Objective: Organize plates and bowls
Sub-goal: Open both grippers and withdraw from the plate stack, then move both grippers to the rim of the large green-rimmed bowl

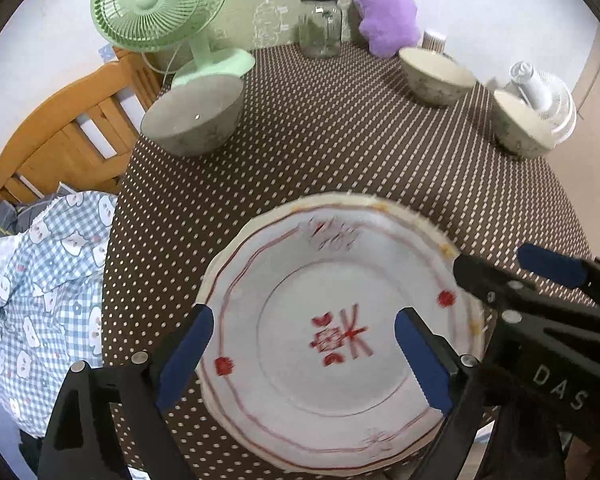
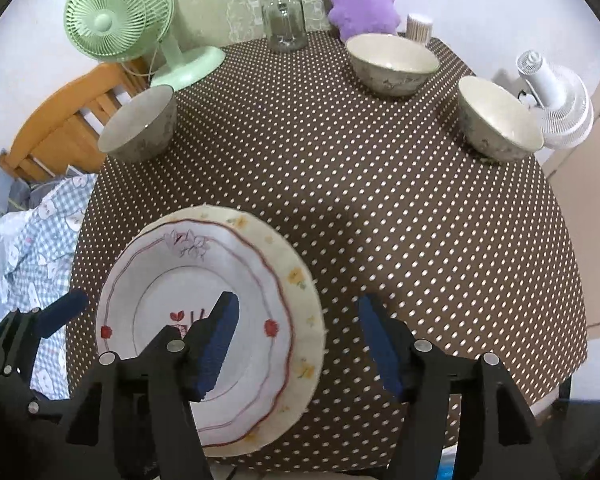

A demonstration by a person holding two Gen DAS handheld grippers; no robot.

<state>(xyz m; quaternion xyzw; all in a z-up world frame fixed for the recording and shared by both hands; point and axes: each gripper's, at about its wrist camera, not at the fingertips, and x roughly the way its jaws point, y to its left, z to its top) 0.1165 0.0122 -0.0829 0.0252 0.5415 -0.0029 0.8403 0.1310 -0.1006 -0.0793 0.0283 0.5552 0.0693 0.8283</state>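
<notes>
At lower centre, the red-patterned plate (image 1: 332, 344) sits stacked on the yellow-flowered plate (image 2: 300, 280), with the left gripper (image 1: 304, 356) and right gripper (image 2: 300, 344) both apart, clamping nothing. Three bowls (image 2: 392, 64) across the upper frame remain ungathered.

Two stacked plates (image 2: 210, 280) lie before three bowls (image 2: 392, 62).

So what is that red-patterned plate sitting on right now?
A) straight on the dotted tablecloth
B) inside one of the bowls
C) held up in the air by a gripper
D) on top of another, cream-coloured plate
D: the red-patterned plate lies on a wider cream plate, whose yellow-flowered rim shows around its right side; both grippers stand open above it.
</notes>
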